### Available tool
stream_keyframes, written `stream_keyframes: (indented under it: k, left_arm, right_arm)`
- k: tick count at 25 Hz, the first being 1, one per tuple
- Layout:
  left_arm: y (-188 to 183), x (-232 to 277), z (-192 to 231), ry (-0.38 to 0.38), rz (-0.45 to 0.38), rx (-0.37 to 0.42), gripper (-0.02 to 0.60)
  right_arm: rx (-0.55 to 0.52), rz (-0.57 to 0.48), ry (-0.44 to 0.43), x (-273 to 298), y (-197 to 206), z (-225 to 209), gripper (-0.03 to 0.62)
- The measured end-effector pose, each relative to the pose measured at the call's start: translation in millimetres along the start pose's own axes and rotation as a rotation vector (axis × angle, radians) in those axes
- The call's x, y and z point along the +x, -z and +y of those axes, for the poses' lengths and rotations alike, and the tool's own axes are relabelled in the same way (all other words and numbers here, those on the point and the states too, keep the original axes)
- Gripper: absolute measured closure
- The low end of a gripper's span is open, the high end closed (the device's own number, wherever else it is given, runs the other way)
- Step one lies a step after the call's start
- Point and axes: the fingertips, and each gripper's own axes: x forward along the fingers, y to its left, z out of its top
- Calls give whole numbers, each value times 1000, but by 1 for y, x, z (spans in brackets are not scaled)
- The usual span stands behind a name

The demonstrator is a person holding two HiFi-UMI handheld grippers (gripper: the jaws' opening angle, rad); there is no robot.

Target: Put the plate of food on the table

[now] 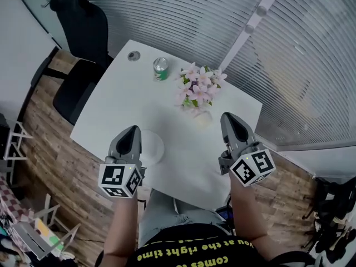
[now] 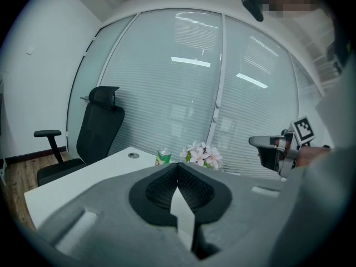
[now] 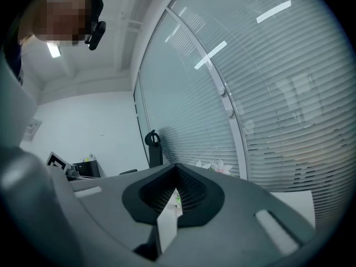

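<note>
A pale round plate lies on the white table near its front edge. My left gripper hides part of it, and I see no food on it. The left gripper hovers just over the plate's left side, jaws shut with nothing between them; its own view shows the tips meeting. Off to the right, above the table's front right part, my right gripper is held level and is also shut and empty, its tips together. From the left gripper view the right gripper shows at the right.
A green can and a vase of pink flowers stand at the table's far middle. A round cable grommet sits beyond the can. A black office chair stands at the far left. Blinds cover the glass wall behind.
</note>
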Motion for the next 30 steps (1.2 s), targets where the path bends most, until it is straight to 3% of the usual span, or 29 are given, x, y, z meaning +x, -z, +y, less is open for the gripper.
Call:
stream_keyframes:
  k: [24, 30]
  left_arm:
    - [41, 36, -10, 21, 65, -21, 580]
    - [49, 43, -7, 16, 82, -25, 581]
  right_arm:
    - [-10, 116, 46, 28, 76, -43, 586]
    - [-15, 167, 57, 40, 101, -54, 551]
